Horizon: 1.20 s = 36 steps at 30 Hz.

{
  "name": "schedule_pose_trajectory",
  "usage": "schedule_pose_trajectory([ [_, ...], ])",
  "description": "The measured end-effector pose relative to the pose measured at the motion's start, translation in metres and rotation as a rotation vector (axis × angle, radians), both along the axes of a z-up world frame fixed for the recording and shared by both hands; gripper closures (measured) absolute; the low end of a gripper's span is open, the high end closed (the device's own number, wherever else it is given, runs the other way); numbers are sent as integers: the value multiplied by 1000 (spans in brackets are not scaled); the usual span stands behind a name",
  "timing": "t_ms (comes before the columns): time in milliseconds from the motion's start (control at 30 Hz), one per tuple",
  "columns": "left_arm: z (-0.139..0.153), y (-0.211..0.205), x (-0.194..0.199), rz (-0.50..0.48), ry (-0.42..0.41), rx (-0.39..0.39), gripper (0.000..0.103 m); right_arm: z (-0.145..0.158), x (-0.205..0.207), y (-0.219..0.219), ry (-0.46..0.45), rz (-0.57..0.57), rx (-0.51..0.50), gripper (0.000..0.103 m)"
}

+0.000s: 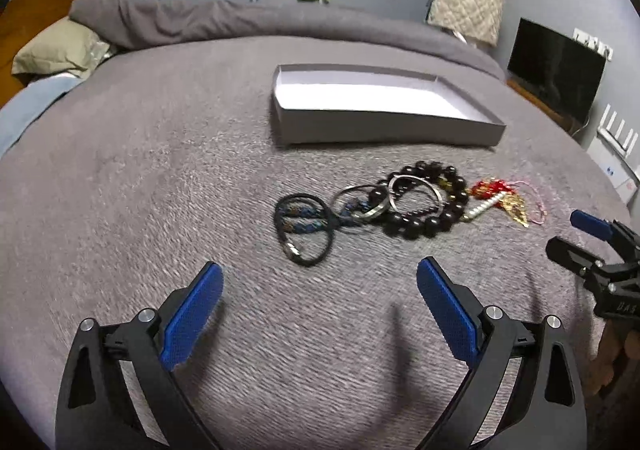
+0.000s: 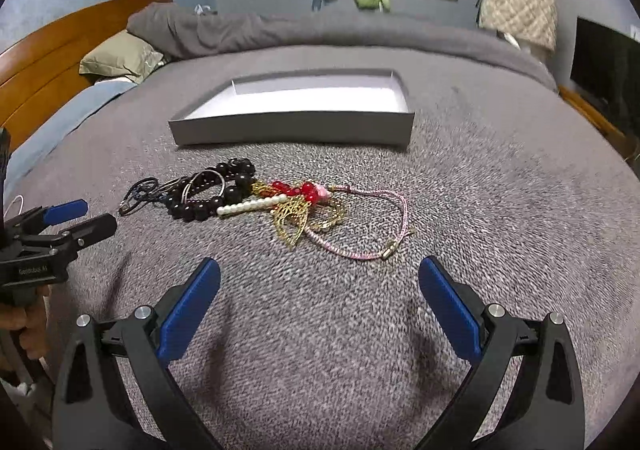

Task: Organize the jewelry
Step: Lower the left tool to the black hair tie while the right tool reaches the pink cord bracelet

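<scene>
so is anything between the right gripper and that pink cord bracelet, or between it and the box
Nothing visible. The open right gripper faces bare blanket up to the pink cord bracelet. Beyond it, only blanket lies before the empty grey box; the gold chain tangles its left end.

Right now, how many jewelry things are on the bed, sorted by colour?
Black or dark: 2, the cord bracelet and the big bead bracelet
Silver: 2, bangles and
White: 1, pearl strand
Red and gold: 1, tangled piece
Pink: 1, cord bracelet
Total: 7
</scene>
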State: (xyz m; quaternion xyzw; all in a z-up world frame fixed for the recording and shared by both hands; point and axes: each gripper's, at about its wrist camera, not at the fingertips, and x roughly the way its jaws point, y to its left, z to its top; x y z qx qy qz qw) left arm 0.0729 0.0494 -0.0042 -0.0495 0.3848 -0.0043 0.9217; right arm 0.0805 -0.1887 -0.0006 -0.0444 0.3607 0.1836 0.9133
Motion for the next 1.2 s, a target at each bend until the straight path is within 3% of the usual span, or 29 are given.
schedule_pose_trajectory([
  [167,-2,11,21,-27,93,-27,9,-1,24,-5,87,-18,13,5],
  [300,-9,17,37,-47,180,-52,20,-7,39,-8,161,-17,7,6],
  [367,-11,18,42,-54,201,-53,21,-12,46,-10,197,-21,0,8],
  [500,-13,22,48,-71,222,-43,23,-13,54,-12,220,-10,-5,10],
  [667,-14,26,54,-86,241,-41,33,-6,58,-15,233,8,-7,12],
  [933,-16,26,59,-105,261,-37,53,-10,62,-15,269,20,-4,26],
  [1100,-11,25,61,-118,273,-31,55,-7,62,-17,283,26,4,32],
  [1200,-10,22,63,-127,279,-23,55,-5,63,-18,290,29,2,41],
])
